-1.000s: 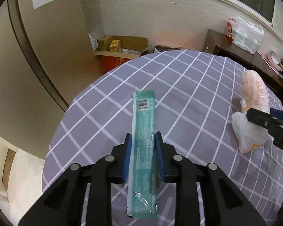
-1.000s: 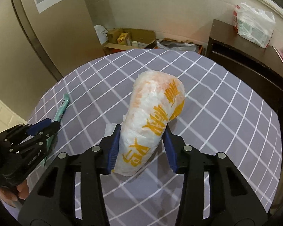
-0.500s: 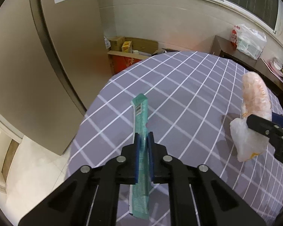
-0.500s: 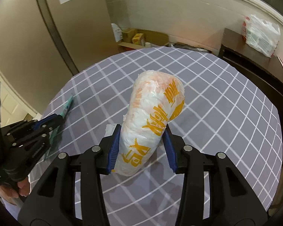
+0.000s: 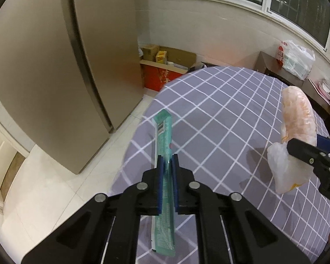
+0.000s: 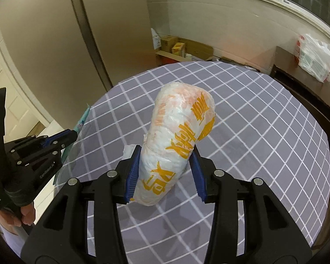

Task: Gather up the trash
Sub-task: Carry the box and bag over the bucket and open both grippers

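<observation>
My left gripper [image 5: 167,161] is shut on a long teal wrapper [image 5: 164,136], pinched edge-on and lifted over the left rim of the round table [image 5: 226,110]. My right gripper [image 6: 166,156] is shut on a stuffed white plastic bag with orange print [image 6: 180,136], held up above the checked tablecloth. In the left wrist view the bag [image 5: 297,118] hangs at the right with the right gripper [image 5: 314,151] on it. In the right wrist view the left gripper [image 6: 71,135] is at the left edge with the teal wrapper [image 6: 82,118] sticking out, and a hand [image 6: 22,215] below.
A tall beige fridge [image 5: 55,66] stands left of the table on a pale tiled floor [image 5: 55,187]. Cardboard boxes [image 5: 165,59] sit by the back wall. A dark sideboard [image 6: 301,79] at the right carries a white shopping bag [image 6: 314,55].
The left jaws have shut on the teal wrapper and turned it on edge. Both grippers have lifted their loads and shifted left, bringing the fridge and floor into view.
</observation>
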Motion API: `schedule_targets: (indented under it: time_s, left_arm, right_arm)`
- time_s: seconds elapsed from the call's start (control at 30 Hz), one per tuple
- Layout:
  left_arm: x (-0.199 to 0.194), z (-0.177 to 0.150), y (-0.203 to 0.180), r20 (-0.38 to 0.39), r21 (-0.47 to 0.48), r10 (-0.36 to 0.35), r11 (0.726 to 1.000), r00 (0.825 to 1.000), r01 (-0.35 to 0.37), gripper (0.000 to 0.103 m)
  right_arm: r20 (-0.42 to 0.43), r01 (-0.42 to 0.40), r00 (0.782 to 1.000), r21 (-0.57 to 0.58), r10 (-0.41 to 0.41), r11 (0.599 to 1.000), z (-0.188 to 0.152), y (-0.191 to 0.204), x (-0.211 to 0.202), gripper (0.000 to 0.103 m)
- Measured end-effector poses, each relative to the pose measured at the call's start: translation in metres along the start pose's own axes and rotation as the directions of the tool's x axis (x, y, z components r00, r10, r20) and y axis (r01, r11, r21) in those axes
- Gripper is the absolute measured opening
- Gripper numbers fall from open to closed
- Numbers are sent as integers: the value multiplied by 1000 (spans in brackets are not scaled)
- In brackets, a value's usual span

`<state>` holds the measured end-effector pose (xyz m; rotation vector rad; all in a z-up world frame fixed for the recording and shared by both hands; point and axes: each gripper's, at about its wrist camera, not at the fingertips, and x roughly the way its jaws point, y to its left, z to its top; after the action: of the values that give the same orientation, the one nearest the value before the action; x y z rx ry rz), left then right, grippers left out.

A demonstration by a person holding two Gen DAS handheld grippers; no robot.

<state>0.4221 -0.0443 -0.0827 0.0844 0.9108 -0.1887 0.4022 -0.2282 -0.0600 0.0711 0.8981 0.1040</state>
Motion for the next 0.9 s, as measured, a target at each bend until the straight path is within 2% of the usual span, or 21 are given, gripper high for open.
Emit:
schedule_targets:
  time_s: [0.43,0.7,0.9]
  left_arm:
    - [-23,-23,71,3,-98,73,993,997,-73,7]
    - [-30,-50,126,-32,-175,146,973,989,-150,7]
    - [-28,-73,164,-72,-231,168,956,983,-181,7]
  right_arm:
    - [-11,-80,997,-149,79,986,-1,91,4,43]
    - [-48,-137,990,-238,130,962,-11,148,14,43]
    - [-85,-170,985,-303,151,938,-20,190,29,43]
